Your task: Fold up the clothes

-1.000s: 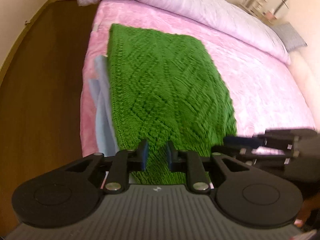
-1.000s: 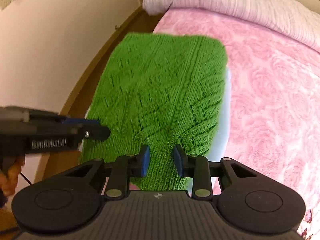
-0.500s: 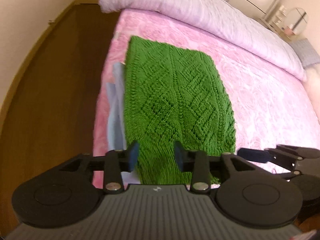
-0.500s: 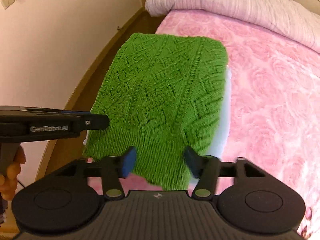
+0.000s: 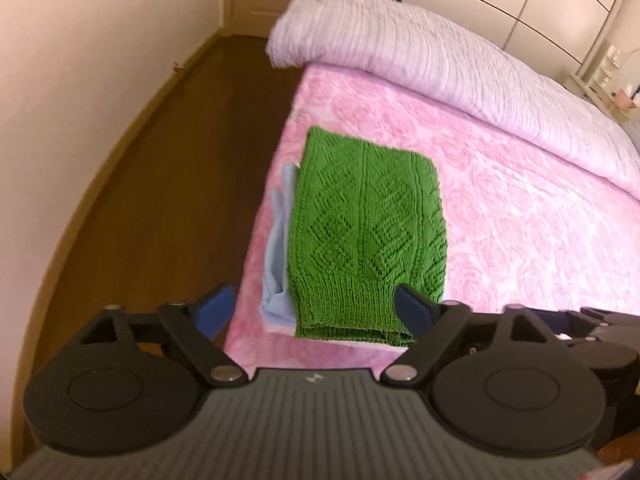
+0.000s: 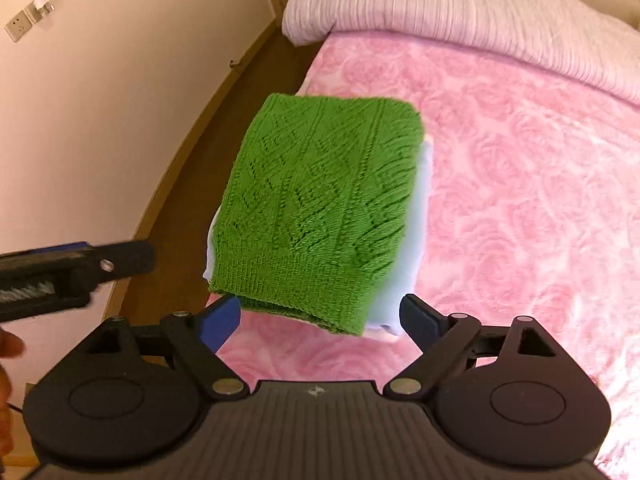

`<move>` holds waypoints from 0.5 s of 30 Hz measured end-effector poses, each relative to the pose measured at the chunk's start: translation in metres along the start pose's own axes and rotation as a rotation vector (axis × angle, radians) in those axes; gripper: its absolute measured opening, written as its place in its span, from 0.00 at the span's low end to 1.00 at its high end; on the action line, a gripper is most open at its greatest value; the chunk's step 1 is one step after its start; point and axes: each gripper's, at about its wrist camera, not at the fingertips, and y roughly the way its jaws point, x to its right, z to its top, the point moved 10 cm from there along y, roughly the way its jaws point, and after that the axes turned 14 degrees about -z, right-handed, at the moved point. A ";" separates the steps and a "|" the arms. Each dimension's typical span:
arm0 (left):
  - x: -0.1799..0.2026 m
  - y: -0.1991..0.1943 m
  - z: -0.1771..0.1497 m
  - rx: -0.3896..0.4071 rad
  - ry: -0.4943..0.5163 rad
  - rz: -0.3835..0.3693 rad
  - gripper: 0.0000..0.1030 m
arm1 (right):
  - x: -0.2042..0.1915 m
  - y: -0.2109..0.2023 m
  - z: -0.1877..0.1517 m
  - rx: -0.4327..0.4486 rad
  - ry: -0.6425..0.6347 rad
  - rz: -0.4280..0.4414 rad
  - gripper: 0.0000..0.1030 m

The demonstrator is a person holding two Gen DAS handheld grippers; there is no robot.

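A folded green sweater [image 5: 368,236] is seen at frame centre, laid on a pale blue garment [image 5: 278,240] at the pink bed's [image 5: 520,220] edge. Both the left hand-held gripper [image 5: 314,308] and the right hand-held gripper [image 6: 320,316] are held with fingers spread apart, gripping nothing. No lettering can be read.

Green knit sweater [image 5: 370,236], folded into a rectangle, lies flat atop a folded light blue garment [image 5: 277,248] near the bed's corner.

My right gripper [image 6: 320,318] hangs with its jaws spread wide and empty just short of the folded green sweater [image 6: 320,208], which lies on a pale blue garment [image 6: 414,240] at the pink bed's [image 6: 520,200] corner.
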 end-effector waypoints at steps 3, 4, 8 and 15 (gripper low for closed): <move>0.008 -0.015 0.001 0.022 -0.003 0.040 0.93 | 0.010 -0.016 -0.003 0.016 -0.009 -0.019 0.87; 0.010 -0.017 -0.001 0.024 -0.007 0.053 0.93 | 0.014 -0.021 -0.003 0.024 -0.013 -0.024 0.87; 0.020 -0.027 -0.007 0.036 -0.024 0.101 0.93 | 0.027 -0.036 -0.004 0.057 -0.021 -0.015 0.87; 0.048 -0.046 -0.017 0.140 -0.062 0.173 0.99 | 0.050 -0.043 0.003 0.098 -0.104 0.029 0.87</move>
